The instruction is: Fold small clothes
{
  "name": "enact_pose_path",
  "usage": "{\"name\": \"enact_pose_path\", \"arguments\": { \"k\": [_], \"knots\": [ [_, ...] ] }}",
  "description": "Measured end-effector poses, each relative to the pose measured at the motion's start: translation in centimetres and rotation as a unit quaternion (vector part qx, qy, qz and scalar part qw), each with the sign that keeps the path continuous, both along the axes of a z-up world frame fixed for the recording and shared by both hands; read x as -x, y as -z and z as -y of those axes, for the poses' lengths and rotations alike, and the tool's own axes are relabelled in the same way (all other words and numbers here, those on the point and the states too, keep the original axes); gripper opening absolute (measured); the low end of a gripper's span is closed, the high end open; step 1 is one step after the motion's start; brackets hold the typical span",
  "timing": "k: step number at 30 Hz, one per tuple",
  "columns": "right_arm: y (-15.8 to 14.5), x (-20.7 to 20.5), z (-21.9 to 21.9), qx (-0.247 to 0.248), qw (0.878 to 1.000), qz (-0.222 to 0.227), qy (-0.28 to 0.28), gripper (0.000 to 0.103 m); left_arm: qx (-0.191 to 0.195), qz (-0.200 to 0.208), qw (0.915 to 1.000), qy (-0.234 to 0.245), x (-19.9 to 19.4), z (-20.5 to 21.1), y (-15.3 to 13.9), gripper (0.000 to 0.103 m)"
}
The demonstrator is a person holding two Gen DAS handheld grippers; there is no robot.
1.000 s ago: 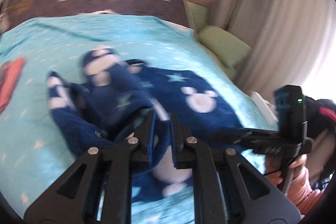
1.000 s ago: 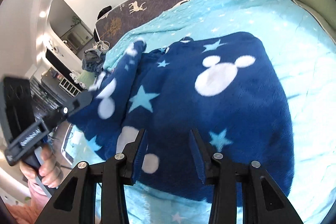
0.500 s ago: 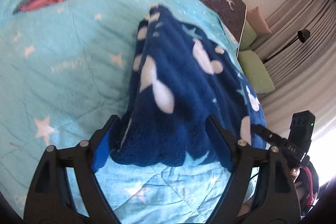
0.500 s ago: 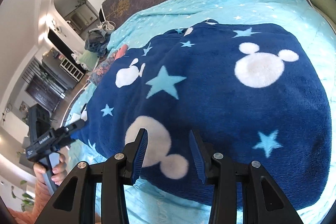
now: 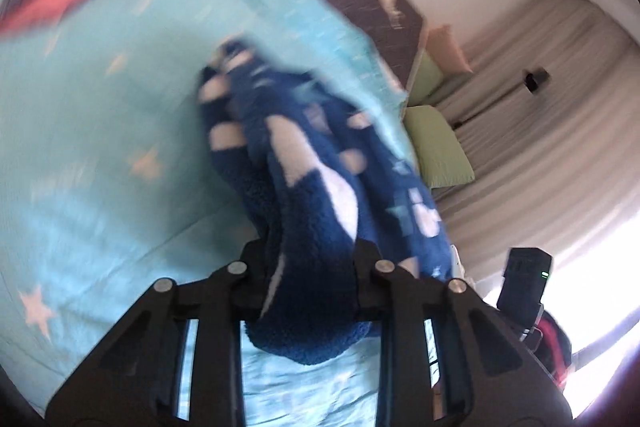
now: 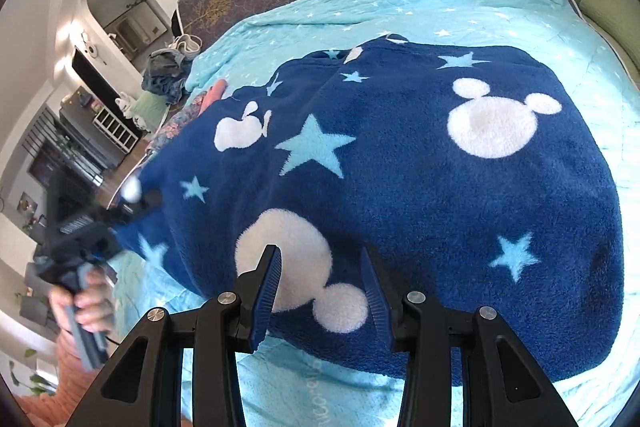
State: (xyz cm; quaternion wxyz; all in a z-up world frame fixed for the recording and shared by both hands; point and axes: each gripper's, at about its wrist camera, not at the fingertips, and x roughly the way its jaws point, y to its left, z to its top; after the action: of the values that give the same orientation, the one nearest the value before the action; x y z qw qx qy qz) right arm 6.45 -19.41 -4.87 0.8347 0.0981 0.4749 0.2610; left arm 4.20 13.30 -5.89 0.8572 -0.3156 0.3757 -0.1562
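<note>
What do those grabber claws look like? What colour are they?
Each gripper is black plastic shaped like a branching frame with cut-out gaps and round silver bolts. The right gripper has ridged blue pads on its two fingers. The left gripper has a boxy black handle, gripped by a bare hand.

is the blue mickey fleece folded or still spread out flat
Mostly spread: the blue fleece lies broad across the bed, but its near-left edge is bunched and clamped in the left gripper.
</note>
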Motion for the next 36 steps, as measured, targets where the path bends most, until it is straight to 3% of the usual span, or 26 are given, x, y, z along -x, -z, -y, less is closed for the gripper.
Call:
{"name": "enact_pose_path", "arguments": {
  "k": [2, 7, 12, 15, 18, 21, 25, 30, 32, 36],
  "knots": [
    [0.3, -0.1, 0.8, 0.004, 1.000, -0.007, 0.014, 0.043, -0.037, 0.038, 0.9984, 0.018, 0.0, 2.5, -3.0, 0.028],
    [2.6, -0.7, 2.6, -0.007, 0.998, -0.051, 0.029, 0.043, -0.105, 0.096, 0.9876, 0.065, 0.4, 8.4, -6.6, 0.028],
    [2.8, -0.2, 3.8, -0.037, 0.998, -0.040, 0.012, 0.043, -0.188, 0.144, 0.9626, 0.132, 0.4, 15.0, -8.5, 0.028],
    [2.4, 0.3, 6.2, -0.070, 0.996, -0.041, 0.025, 0.043, -0.228, 0.147, 0.9465, 0.175, -0.2, 19.6, -8.2, 0.028],
    [1.5, 1.4, 10.2, -0.067, 0.996, -0.018, 0.064, 0.043, -0.248, 0.135, 0.9366, 0.208, -1.3, 23.0, -7.0, 0.029],
    [0.8, 2.4, 15.0, -0.050, 0.992, -0.009, 0.119, 0.043, -0.259, 0.115, 0.9297, 0.235, -1.5, 25.8, -5.2, 0.029],
    [0.9, 2.9, 18.6, -0.067, 0.986, -0.020, 0.152, 0.043, -0.285, 0.096, 0.9223, 0.243, -2.1, 28.5, -2.6, 0.029],
    [0.5, 2.5, 19.8, -0.101, 0.984, -0.027, 0.143, 0.043, -0.328, 0.110, 0.9047, 0.249, -1.1, 30.5, -1.9, 0.031],
    [-0.2, 1.9, 19.9, -0.121, 0.984, -0.020, 0.132, 0.044, -0.335, 0.111, 0.9023, 0.248, -1.0, 30.8, -2.0, 0.031],
    [-1.8, 0.3, 19.0, -0.165, 0.981, -0.024, 0.097, 0.060, -0.333, 0.109, 0.9040, 0.245, -1.2, 31.0, -1.9, 0.033]
  ]
}}
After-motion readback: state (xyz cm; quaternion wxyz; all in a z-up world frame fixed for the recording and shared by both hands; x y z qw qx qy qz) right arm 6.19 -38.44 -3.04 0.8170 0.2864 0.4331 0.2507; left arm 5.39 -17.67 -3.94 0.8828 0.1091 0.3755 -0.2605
